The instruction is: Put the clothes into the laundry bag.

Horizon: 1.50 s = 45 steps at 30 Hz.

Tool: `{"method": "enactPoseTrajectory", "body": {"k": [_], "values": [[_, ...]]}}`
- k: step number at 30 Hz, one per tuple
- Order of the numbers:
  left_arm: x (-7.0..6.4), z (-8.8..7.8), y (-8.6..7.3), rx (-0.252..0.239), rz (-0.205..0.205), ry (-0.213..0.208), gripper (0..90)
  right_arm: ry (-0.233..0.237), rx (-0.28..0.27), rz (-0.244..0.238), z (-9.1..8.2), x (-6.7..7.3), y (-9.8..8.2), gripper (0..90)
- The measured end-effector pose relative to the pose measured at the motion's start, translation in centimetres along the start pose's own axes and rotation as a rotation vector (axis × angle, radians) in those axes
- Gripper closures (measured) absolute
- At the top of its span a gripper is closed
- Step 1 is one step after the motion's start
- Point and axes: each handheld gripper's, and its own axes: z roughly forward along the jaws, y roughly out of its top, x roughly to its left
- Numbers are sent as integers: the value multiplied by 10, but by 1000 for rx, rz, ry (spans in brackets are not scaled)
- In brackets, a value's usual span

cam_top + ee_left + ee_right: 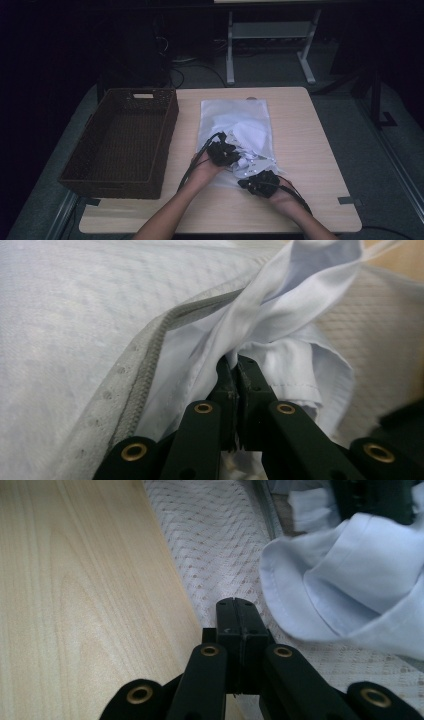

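Dim high view, brighter sharp close-ups

Bare forearms, black gripper [223, 151] in each hand — brass rivets, trailing black cables

A white mesh laundry bag [235, 117] lies flat at centre frame in the high view, its grey zipper [150, 360] open. A pale blue cloth [280, 315] bunches, crumpled, out of its lower opening.

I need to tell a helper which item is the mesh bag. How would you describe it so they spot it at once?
On the wooden table, right of the brown wicker basket, lies a flat white mesh bag. A grey zipper edges its opening, with pale blue cloth spilling out.
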Motion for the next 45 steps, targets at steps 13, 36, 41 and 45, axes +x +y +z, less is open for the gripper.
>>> {"method": "enactPoseTrajectory", "body": {"k": [13,36,41,45], "values": [[32,20,12,24,-57,157,873,-15,7,-5,0,2,1,900],[69,42,25,44,-94,300,867,-27,5,-14,0,4,1,900],[64,30,21,12,-118,221,823,-24,2,-8,0,4,0,900],[56,10,13,-27,-144,166,778,-20,-2,-1,0,3,0,900]]}}
